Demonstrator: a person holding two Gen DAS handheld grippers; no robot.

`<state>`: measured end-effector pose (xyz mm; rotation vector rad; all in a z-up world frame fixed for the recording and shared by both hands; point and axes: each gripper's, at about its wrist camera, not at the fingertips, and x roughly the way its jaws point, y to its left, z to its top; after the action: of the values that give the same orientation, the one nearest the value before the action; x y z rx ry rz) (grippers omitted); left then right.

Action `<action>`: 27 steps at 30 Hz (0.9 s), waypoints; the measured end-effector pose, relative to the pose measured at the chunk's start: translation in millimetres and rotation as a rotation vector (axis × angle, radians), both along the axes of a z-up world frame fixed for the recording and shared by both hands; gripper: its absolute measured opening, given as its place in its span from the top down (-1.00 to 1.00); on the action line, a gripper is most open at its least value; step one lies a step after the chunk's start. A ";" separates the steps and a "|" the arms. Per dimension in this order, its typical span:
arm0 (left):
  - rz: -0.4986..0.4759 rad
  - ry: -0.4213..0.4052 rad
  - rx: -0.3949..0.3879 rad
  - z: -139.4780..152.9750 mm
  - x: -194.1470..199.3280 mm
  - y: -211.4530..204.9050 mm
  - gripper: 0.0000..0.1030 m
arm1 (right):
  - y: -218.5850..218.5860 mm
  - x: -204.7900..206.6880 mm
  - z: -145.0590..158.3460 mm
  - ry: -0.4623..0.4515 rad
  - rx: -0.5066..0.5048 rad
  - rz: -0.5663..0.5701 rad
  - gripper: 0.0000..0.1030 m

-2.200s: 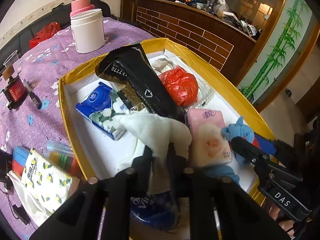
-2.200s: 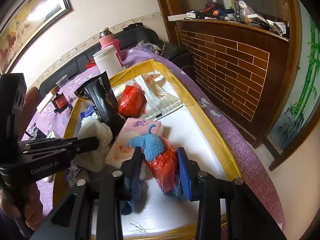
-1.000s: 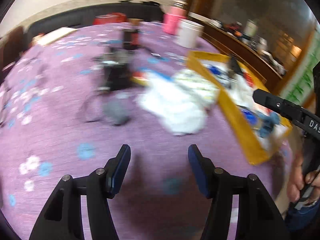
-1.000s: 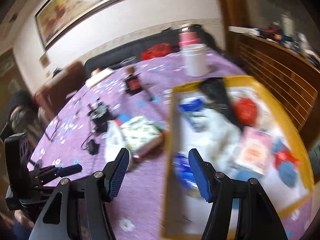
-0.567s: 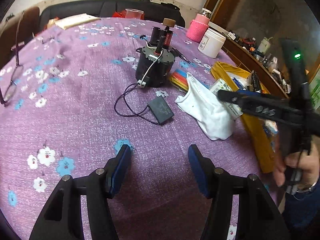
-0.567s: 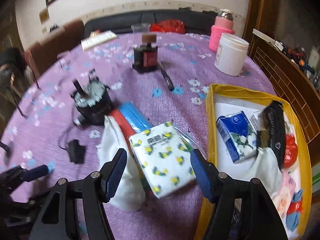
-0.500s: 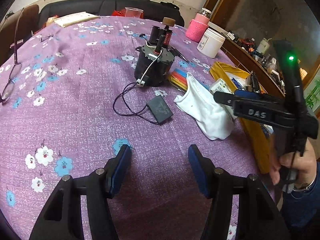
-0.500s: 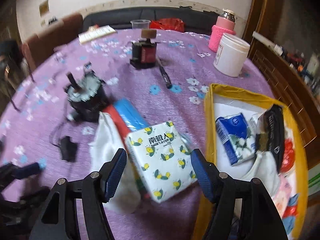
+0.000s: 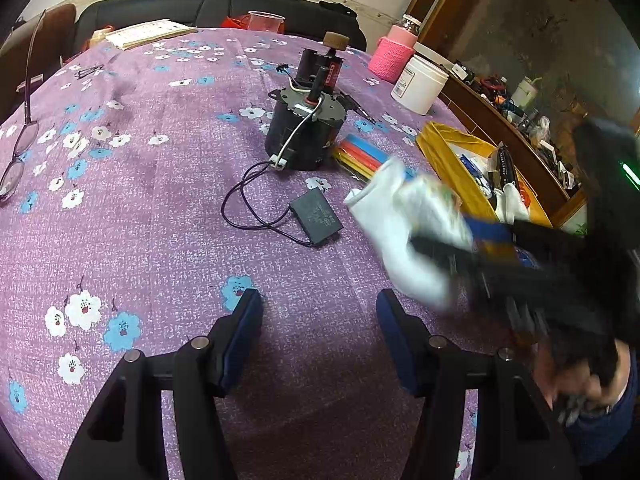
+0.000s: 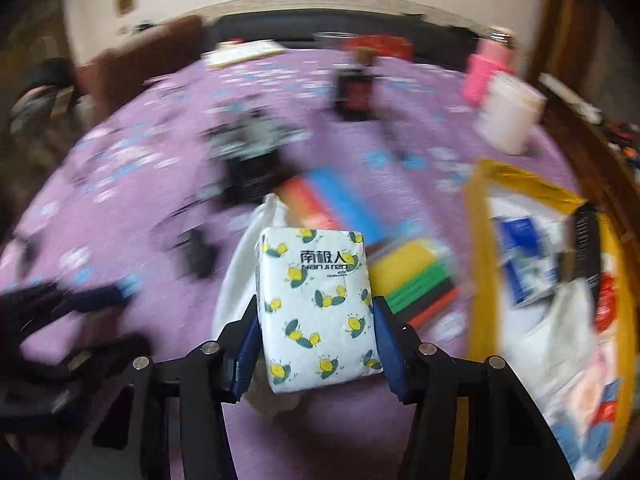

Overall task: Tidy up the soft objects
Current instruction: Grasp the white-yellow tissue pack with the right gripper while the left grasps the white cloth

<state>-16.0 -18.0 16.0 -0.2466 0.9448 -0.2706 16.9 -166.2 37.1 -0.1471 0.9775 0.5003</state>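
A white tissue pack (image 10: 316,312) with a lemon print sits between the blue pads of my right gripper (image 10: 316,314). The jaws are closing and both pads touch its sides. It stays sharp while the table behind it blurs. Under it lies a white cloth (image 10: 240,280), which in the left wrist view is the white cloth (image 9: 396,232) beside the blurred right gripper (image 9: 480,248). The yellow tray (image 10: 476,240) of soft items stands to the right. My left gripper (image 9: 318,312) hangs open over the purple tablecloth with nothing between its fingers.
A black motor (image 9: 304,136) with a cable and a small black box (image 9: 316,216) stand mid-table. Beside them lies a stack of coloured strips (image 9: 360,156). A white jar (image 9: 420,84) and a pink bottle (image 9: 394,56) stand at the back, and glasses (image 9: 16,160) lie far left. A person's hand (image 9: 572,376) holds the right gripper.
Both grippers swung from the tray to the open table. The right gripper then dropped onto the lemon-print tissue pack and closed its jaws around it. The left has stayed still lately.
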 end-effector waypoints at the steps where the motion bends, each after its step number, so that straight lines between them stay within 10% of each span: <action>1: 0.000 0.000 0.001 0.1 -0.1 -0.1 -0.14 | 0.4 -8.0 -0.6 0.011 0.016 0.016 -0.09; 14: -0.059 0.066 -0.007 4.7 2.6 -25.2 -0.37 | -63.4 -40.5 -0.5 -0.009 0.124 -0.179 -0.06; 23: -0.084 0.008 0.245 3.4 21.9 -76.5 -0.35 | -81.9 -76.2 -0.5 -0.070 0.102 -0.178 -0.06; 27: -0.128 -0.001 0.254 3.4 27.4 -92.6 0.51 | -87.3 -84.6 0.8 -0.086 0.113 -0.173 -0.06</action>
<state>11.4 -110.6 19.4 0.0471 0.9849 -0.2652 -67.7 -253.5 37.8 0.0172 0.8668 0.3854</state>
